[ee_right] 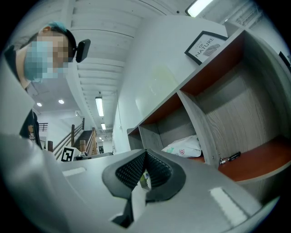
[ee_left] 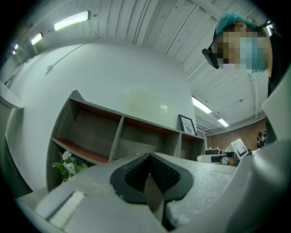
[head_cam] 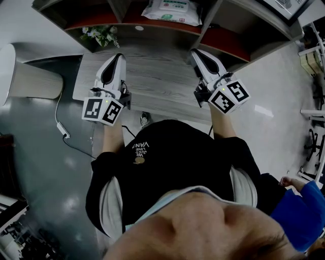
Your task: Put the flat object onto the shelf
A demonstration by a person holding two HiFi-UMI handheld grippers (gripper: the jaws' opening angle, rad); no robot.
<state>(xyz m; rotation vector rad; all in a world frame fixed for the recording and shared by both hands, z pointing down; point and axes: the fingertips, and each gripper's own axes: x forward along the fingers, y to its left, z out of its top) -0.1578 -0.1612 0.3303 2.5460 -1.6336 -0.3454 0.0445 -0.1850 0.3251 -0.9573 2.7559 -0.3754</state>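
We face a grey wooden shelf with red-brown boards (head_cam: 223,43), and a grey wood-grain table (head_cam: 157,81) stands before it. Over that table we hold the left gripper (head_cam: 119,56) and the right gripper (head_cam: 196,52), each with jaws pressed together on nothing. The flat white plastic packet (head_cam: 172,10) already lies in the shelf's middle compartment, so we judge the placing done. Only drawing back remains.

Grey wood grain on worktop (head_cam: 157,86) and shelf (head_cam: 228,43), red-brown shelf boards. White with green print on the flat pack (head_cam: 172,10), white petals and green leaves on the flowers (head_cam: 99,34). Pale grey left tool (head_cam: 119,56) and right tool (head_cam: 196,52), black-and-white square markers.
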